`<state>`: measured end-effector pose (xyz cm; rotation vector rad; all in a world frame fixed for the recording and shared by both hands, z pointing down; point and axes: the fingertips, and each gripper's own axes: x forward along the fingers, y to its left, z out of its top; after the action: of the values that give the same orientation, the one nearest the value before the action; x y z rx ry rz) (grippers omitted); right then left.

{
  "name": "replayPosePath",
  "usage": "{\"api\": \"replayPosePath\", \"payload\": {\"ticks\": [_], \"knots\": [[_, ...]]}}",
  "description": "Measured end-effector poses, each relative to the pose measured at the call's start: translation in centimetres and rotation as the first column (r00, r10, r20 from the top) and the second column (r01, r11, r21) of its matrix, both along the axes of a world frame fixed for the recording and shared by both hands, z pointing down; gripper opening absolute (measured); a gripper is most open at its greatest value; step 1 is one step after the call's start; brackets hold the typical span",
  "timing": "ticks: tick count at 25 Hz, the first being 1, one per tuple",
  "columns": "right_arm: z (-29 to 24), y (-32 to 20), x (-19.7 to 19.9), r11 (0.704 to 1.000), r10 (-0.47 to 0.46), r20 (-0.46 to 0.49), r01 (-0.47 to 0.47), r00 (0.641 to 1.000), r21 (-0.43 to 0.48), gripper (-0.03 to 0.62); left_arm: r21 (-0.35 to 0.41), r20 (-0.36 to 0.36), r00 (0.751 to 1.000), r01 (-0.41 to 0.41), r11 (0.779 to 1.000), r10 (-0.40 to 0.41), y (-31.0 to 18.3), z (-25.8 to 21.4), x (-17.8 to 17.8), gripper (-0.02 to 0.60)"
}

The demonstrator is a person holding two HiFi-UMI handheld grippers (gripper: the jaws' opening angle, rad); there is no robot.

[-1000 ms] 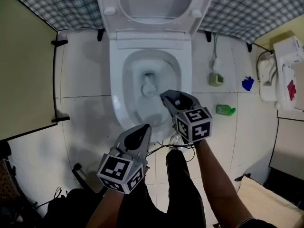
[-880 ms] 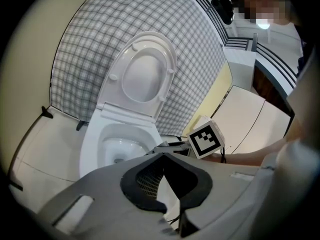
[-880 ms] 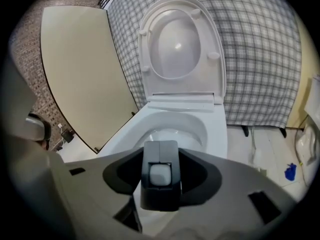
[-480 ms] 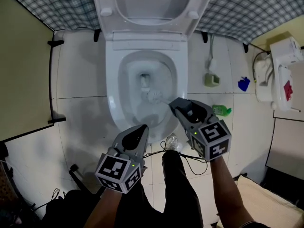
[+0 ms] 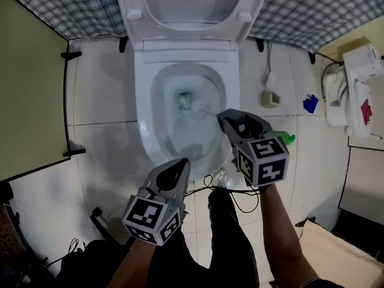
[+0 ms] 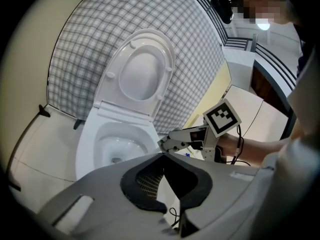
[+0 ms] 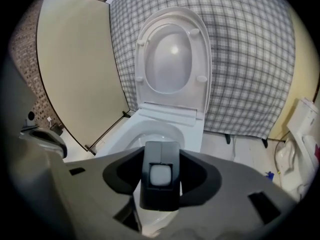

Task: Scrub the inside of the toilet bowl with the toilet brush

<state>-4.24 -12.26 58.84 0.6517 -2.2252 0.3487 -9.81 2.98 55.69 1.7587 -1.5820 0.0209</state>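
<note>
Jaws of the right gripper (image 5: pixel 226 119) clamped the toilet brush (image 5: pixel 196 105), its head toward twelve o'clock in the bowl (image 5: pixel 157 98). The left gripper (image 5: pixel 180 164) had its jaws closed, empty. Hard strokes risked splashing.

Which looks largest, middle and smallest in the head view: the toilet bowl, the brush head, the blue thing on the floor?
Largest: toilet bowl, by far.
Then brush head and blue thing: about alike in size, so I do not rank them.

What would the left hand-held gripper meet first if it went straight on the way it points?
Most likely the toilet rim, close ahead of the shut left hand-held gripper; depth is hard to judge.
</note>
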Motion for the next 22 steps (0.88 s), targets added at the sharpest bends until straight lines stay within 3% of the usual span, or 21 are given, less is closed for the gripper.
{"api": "replayPosePath", "payload": {"ticks": [11, 22], "knots": [[6.4, -0.2, -2.0, 0.999, 0.015, -0.037, -0.016, 0.999, -0.051, 0.202, -0.019, 0.002, 1.0, 0.024, 1.0, -0.024, 0.7, 0.9, -1.4, -0.012], [-3.3, -3.4, 0.7, 0.995, 0.066, -0.015, -0.065, 0.998, 0.075, 0.202, 0.008, 0.003, 1.0, 0.005, 1.0, -0.005, -1.1, -0.5, -0.9, -0.012]]}}
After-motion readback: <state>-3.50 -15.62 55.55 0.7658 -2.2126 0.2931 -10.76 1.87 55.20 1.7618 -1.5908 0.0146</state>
